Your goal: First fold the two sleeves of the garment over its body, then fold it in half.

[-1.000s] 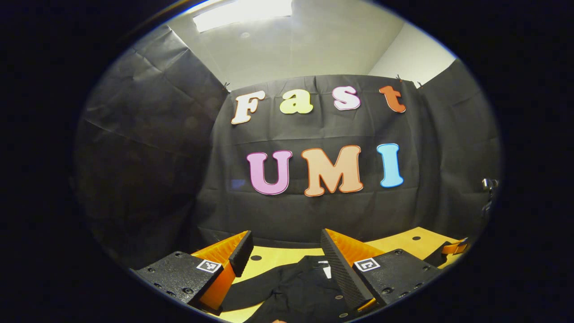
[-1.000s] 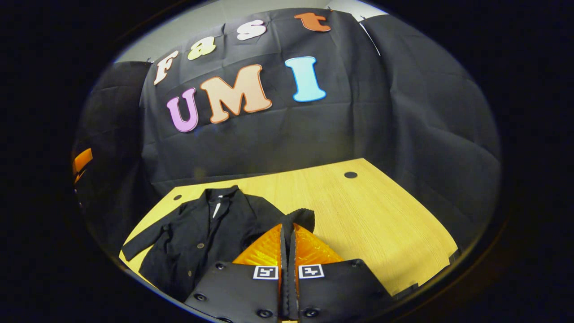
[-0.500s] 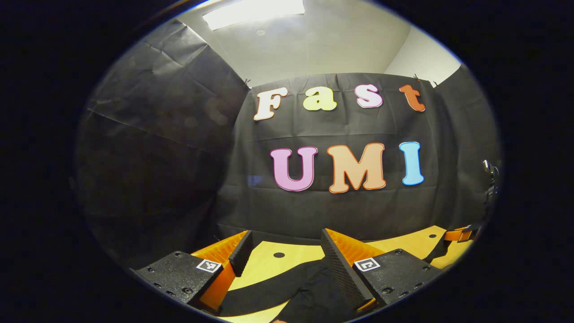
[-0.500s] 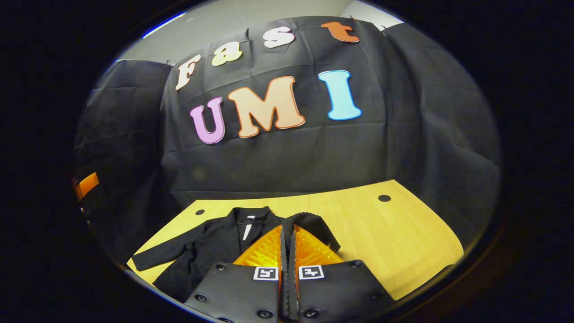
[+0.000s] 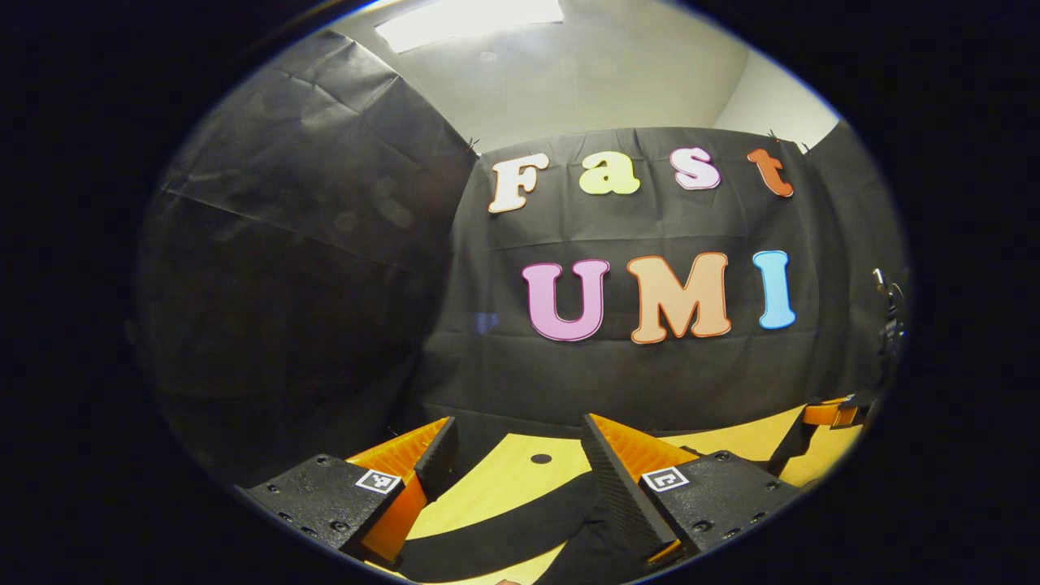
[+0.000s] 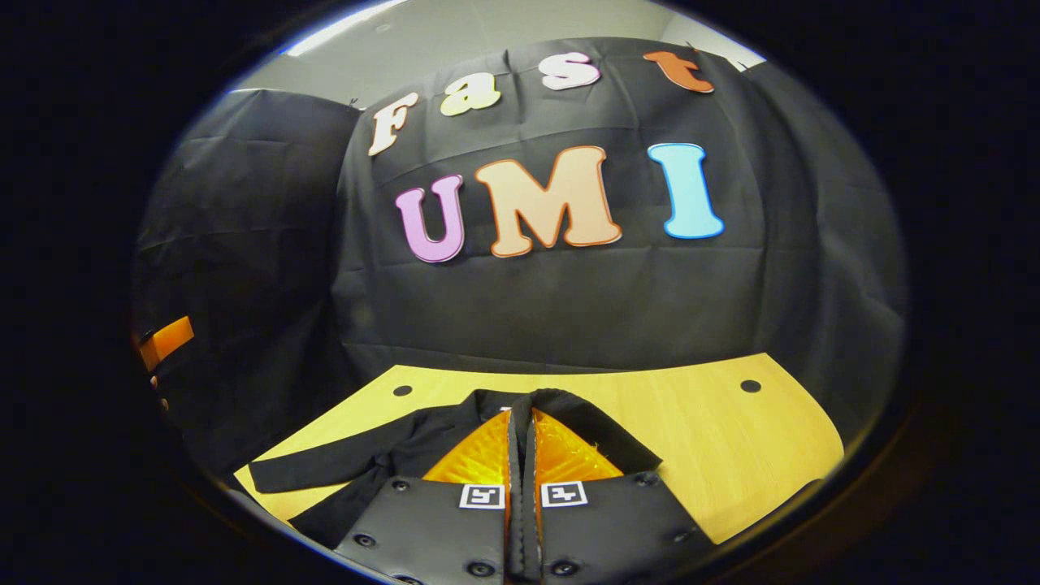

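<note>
First sleeve fold under way on the pale wooden table (image 6: 715, 439)

Your right hand-held gripper (image 6: 521, 422) is clenched on the black cloth jacket's (image 6: 390, 455) sleeve; carry it over the body while your left hand-held gripper (image 5: 516, 455) hangs released over the other sleeve

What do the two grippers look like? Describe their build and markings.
Both match. The left gripper has two blocky black textured housings studded with screws, each bearing a square black-and-white marker, and wedge-shaped fingers with ribbed inner faces. The right gripper has the same housings, screws and paired markers.
</note>
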Tool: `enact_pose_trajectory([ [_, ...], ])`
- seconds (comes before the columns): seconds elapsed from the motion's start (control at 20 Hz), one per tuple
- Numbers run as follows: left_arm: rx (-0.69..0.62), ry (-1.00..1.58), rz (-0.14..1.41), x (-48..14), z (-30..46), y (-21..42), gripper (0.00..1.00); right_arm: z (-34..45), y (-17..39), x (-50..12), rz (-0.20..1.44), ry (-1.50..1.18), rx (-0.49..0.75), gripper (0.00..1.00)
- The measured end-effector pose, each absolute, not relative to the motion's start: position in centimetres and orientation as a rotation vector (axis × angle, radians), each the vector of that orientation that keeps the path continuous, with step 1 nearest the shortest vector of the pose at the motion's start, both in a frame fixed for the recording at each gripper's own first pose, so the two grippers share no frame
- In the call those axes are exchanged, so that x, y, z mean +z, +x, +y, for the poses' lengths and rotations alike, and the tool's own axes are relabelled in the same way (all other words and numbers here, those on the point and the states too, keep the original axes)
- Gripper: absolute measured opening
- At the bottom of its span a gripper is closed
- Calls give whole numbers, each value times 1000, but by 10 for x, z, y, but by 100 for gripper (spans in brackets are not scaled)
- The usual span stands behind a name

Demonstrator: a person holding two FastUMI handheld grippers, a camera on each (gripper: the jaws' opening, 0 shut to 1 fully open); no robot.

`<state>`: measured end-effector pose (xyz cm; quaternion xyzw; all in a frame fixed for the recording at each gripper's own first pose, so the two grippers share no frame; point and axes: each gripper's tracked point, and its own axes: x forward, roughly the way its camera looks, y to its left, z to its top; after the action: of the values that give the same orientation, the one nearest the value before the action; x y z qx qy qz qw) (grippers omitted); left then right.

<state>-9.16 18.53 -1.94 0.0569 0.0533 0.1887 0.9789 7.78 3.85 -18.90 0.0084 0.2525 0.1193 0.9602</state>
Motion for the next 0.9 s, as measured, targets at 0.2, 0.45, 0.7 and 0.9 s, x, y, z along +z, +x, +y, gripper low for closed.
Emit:
enact_pose_trajectory([
  [0.2,401,120,109,-20,208,-95,92,77,85,-191,508,-16,293,2],
  [0.45,425,117,121,-27,234,-98,92,115,95,-202,518,-34,338,0],
  [0.7,435,122,136,-37,256,-100,93,157,99,-230,577,-42,387,2],
  [0.9,443,120,154,-45,273,-101,93,191,102,-254,620,-69,430,2],
])
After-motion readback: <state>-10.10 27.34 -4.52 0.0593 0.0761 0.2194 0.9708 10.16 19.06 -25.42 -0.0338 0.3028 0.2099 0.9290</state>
